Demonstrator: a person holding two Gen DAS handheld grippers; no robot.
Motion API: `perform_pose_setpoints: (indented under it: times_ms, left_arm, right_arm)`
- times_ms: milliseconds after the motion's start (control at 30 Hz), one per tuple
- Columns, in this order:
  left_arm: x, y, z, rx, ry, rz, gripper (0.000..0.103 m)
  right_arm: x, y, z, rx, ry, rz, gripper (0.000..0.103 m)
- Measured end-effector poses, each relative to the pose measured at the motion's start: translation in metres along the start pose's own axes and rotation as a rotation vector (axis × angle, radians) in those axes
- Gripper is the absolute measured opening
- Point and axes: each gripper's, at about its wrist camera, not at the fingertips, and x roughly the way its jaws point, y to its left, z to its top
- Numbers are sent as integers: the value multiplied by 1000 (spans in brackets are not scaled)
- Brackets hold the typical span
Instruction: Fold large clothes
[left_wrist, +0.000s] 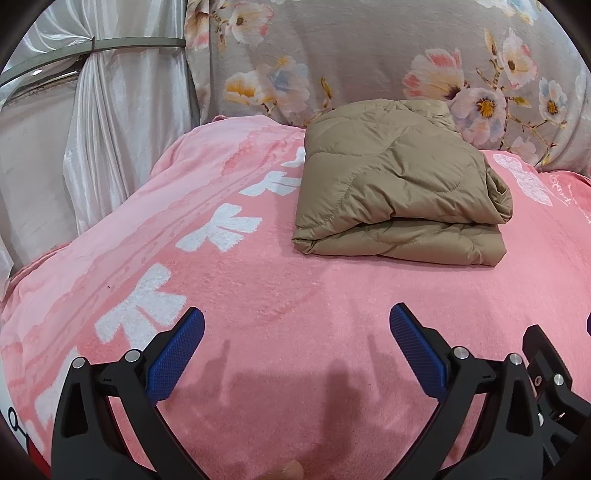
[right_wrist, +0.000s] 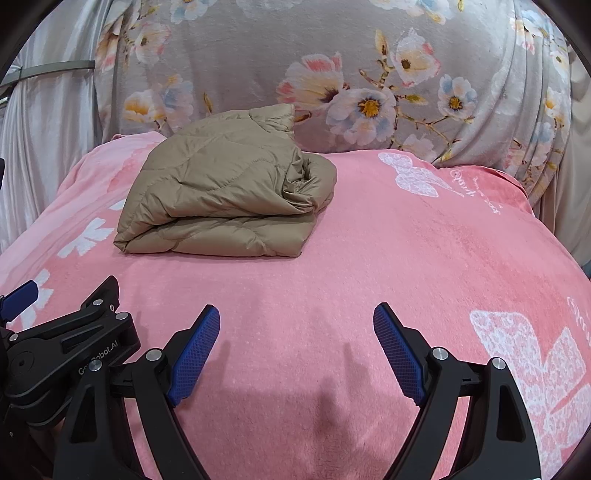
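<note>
One folded tan jacket (left_wrist: 399, 184) on pink blanket (left_wrist: 258, 280); left gripper (left_wrist: 296, 328), right gripper (right_wrist: 296, 325) both released.

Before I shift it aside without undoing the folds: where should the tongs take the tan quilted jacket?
Grip the folded jacket at its near stacked edge, coming in low from the front. There the layers lie flat and together; the right end is bunched and loose. Probably use both open tongs.

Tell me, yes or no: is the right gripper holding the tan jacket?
No. The right gripper stands open over the pink blanket, well short of the folded tan jacket.
</note>
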Motion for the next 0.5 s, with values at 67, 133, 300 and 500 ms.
perform_pose_setpoints:
  times_ms: [67, 133, 300, 500]
  left_arm:
    - [0, 0, 0, 0, 0, 1, 98]
    - [0, 0, 0, 1, 0, 1, 98]
    - [0, 0, 1, 0, -2, 2, 98]
    - [-1, 0, 1, 0, -3, 2, 98]
  right_arm:
    - [0, 0, 0, 0, 0, 0, 83]
    - [0, 0, 0, 0, 0, 0, 83]
    - [0, 0, 0, 0, -1, 0, 83]
    - [0, 0, 0, 0, 0, 0, 84]
